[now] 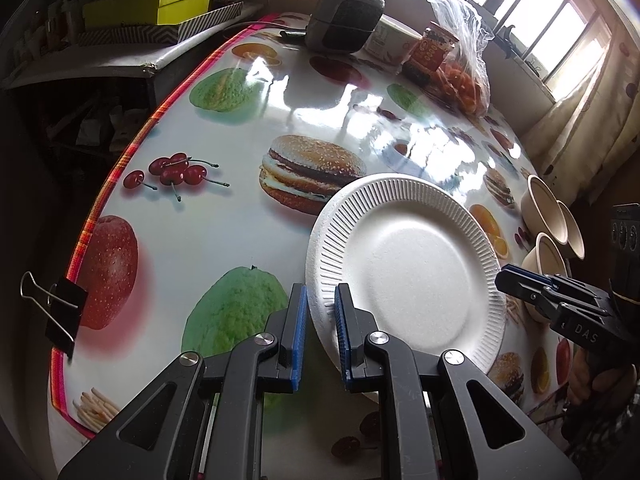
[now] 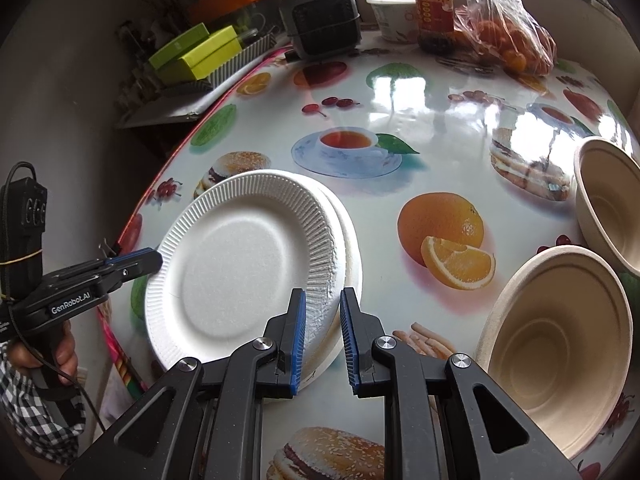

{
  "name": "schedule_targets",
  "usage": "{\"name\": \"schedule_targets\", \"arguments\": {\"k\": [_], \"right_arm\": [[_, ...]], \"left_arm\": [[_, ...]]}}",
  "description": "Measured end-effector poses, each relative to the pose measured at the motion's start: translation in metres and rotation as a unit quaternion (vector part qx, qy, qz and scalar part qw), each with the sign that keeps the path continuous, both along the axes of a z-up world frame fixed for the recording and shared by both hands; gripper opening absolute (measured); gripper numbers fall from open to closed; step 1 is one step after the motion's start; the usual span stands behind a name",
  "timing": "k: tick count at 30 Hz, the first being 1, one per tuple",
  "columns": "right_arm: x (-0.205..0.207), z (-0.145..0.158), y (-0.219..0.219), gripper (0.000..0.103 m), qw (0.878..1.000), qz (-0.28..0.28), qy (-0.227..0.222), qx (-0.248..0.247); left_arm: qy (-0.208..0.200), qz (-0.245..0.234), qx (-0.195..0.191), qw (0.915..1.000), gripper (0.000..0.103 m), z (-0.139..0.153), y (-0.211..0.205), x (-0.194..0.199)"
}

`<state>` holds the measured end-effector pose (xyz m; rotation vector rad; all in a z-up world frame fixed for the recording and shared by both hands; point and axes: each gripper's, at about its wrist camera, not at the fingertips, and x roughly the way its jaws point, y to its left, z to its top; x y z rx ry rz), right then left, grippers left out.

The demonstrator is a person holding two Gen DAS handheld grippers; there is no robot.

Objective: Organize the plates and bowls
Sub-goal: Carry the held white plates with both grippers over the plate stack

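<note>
White paper plates (image 2: 240, 264) pinched by both jaws, beige bowls (image 2: 560, 344) just beside, oranges bag (image 2: 516, 40) beyond.

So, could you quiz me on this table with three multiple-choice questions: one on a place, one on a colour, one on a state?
1. Where do the beige pulp bowls stand, relative to the white ribbed paper plate? A left of it; B right of it; C on it.
2. The gripper pads are: A red; B blue; C yellow.
3. The plate is: A untouched; B upside down; C clamped by both grippers.

Answers: B, the right wrist view shows the bowls to its right; B, the pads show blue; C, the left gripper and right gripper pinch opposite rims.
</note>
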<state>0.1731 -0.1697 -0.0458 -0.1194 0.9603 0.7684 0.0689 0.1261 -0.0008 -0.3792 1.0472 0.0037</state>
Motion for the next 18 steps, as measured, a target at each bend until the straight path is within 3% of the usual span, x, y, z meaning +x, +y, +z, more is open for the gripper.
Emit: {"name": "schedule_targets", "arguments": {"k": [18], "right_arm": [[0.0020,0.0007,-0.0018,0.017,1.000,-0.006,-0.004,-0.001]], "left_arm": [[0.006,-0.005,0.004,1.0000,0.014,-0.0063,-0.0044,0.0039]]}}
